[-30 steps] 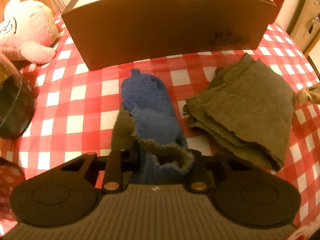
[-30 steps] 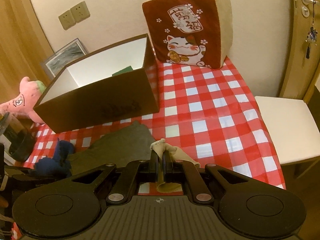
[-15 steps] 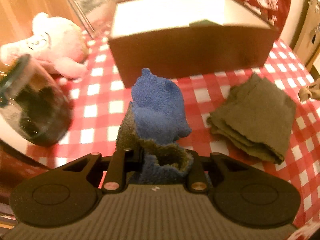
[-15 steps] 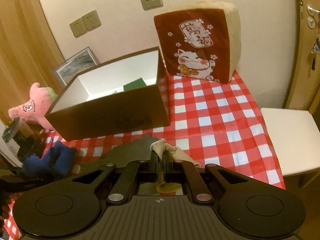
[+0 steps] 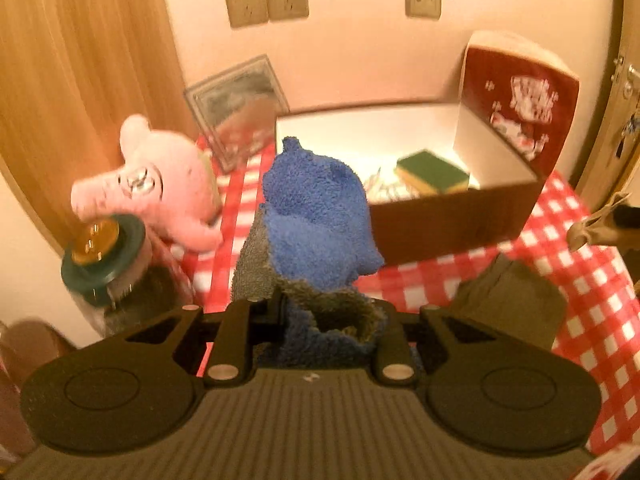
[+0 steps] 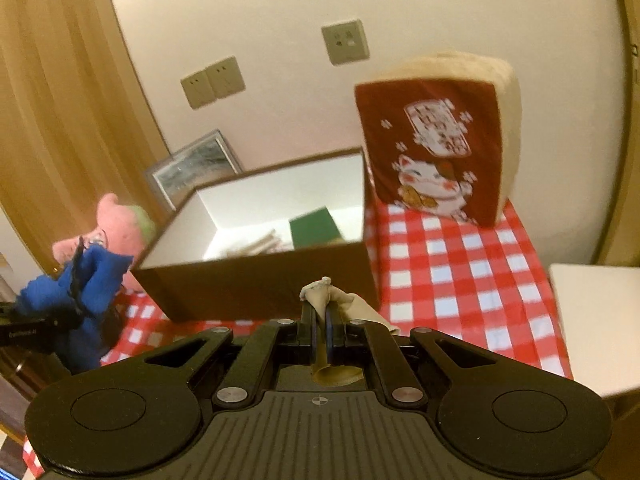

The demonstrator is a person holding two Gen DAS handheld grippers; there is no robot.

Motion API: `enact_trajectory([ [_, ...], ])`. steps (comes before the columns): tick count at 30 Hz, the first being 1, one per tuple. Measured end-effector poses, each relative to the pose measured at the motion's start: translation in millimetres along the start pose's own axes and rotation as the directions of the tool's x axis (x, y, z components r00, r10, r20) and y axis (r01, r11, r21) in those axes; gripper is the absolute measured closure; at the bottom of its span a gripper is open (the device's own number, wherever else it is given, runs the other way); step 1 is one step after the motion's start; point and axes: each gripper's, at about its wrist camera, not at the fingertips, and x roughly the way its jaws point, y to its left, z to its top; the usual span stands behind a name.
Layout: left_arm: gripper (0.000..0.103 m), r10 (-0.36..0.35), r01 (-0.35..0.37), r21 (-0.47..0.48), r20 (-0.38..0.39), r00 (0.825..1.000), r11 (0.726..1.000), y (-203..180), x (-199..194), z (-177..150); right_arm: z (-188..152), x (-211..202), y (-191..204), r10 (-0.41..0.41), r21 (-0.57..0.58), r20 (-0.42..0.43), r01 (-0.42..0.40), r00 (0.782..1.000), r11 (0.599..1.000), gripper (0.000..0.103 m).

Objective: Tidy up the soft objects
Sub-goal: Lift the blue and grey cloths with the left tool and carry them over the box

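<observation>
Table: red-and-white checked cloth (image 6: 452, 280), cream wall with sockets behind.
Box: open brown box (image 5: 452, 220), white inside, green sponge (image 5: 434, 170) within.
Left gripper (image 5: 326, 316): clamped on fluffy blue sock (image 5: 316, 220), lifted before the box.
Right gripper (image 6: 320, 320): pinched tight on thin beige cloth (image 6: 340, 300).

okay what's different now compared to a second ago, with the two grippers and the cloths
Both grippers have risen. The left gripper, its jaws closing a little more, has carried the blue cloth up off the checked tablecloth toward the open box. The right gripper has lifted its beige cloth slightly. Unchanged: both grips, the grey folded cloth on the table, the box, the pink plush.
</observation>
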Motion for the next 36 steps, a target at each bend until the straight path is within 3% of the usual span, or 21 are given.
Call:
enact_trajectory([
  [10,0.083,-0.020,0.019,0.014,0.078,0.997,1.000,-3.3,8.5,53.7,42.6,9.3,17.6,0.089,-0.034,0.066,-0.087,0.994,0.996,0.099],
  [18,0.082,-0.050,0.049,0.018,0.088,0.995,0.999,-6.0,37.2,98.2,80.0,39.4,34.0,0.140,-0.066,0.082,-0.135,0.987,0.989,0.099],
  [24,0.082,-0.069,0.067,0.029,0.073,0.995,0.997,-7.0,65.2,125.8,102.1,74.0,41.8,0.162,-0.068,0.067,-0.158,0.984,0.985,0.099],
  [36,0.082,-0.080,0.082,0.044,-0.042,0.996,0.996,-8.4,144.5,152.0,120.9,149.3,51.1,0.158,-0.045,-0.014,-0.158,0.987,0.986,0.099],
])
